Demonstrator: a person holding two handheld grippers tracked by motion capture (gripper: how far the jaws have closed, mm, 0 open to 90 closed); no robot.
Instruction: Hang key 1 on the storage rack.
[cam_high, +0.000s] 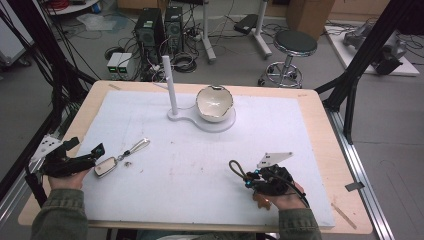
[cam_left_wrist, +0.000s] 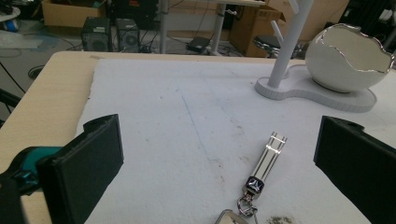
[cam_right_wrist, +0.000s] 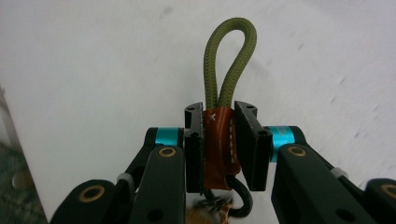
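Note:
A silver car key fob (cam_high: 105, 166) with a metal strap (cam_high: 137, 146) lies on the white mat at the left. My left gripper (cam_high: 92, 152) rests just left of it, open; in the left gripper view the strap (cam_left_wrist: 266, 158) and the fob's top (cam_left_wrist: 231, 218) lie between the wide-apart jaws of my left gripper (cam_left_wrist: 222, 140), untouched. At the front right, my right gripper (cam_high: 250, 176) is shut on a key strap: its brown leather wrap (cam_right_wrist: 218, 144) is pinched between the pads of the right gripper (cam_right_wrist: 219, 121). The olive cord loop (cam_right_wrist: 231, 60) sticks out past the tips, and the cord loop (cam_high: 236, 168) rests just above the mat.
A white stand (cam_high: 220, 125) with an upright post (cam_high: 170, 85) holds a cracked-egg-shaped bowl (cam_high: 214, 102) at the back centre of the mat. A stool (cam_high: 295, 45), computer towers (cam_high: 150, 30) and cables are on the floor beyond the table. Black frame struts (cam_high: 350, 85) stand at both sides.

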